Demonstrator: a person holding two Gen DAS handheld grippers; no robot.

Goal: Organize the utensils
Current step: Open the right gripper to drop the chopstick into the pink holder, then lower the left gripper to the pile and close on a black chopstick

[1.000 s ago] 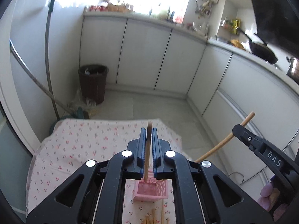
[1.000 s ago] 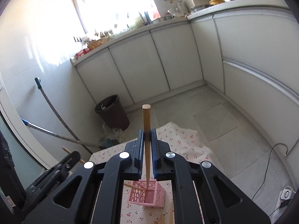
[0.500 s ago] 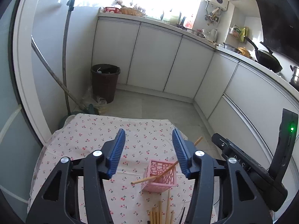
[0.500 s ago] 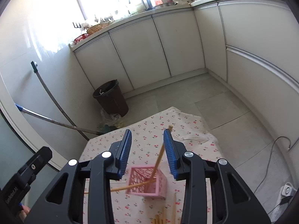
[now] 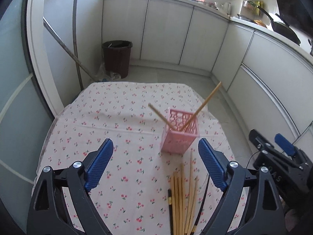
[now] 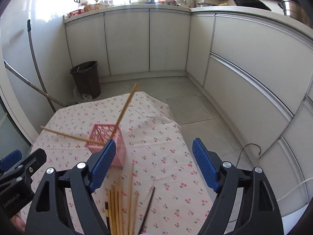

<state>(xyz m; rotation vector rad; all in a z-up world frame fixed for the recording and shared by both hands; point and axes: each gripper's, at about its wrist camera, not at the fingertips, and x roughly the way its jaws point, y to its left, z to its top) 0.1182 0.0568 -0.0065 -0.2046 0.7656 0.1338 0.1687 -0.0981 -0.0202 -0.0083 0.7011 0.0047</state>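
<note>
A pink lattice holder stands on the cherry-print tablecloth, with two wooden chopsticks leaning out of it left and right. It also shows in the right wrist view. Several loose wooden chopsticks and a dark one lie on the cloth in front of the holder, also in the right wrist view. My left gripper is open and empty, above the loose chopsticks. My right gripper is open and empty, right of the holder.
A brown waste bin stands on the floor by the white cabinets. Mop handles lean on the left wall. The right gripper's body shows at the right of the left wrist view. A cable lies on the floor.
Both grippers were each shut on an upright chopstick over the holder. They opened and dropped the chopsticks into it, then drew back and lower with jaws wide.
</note>
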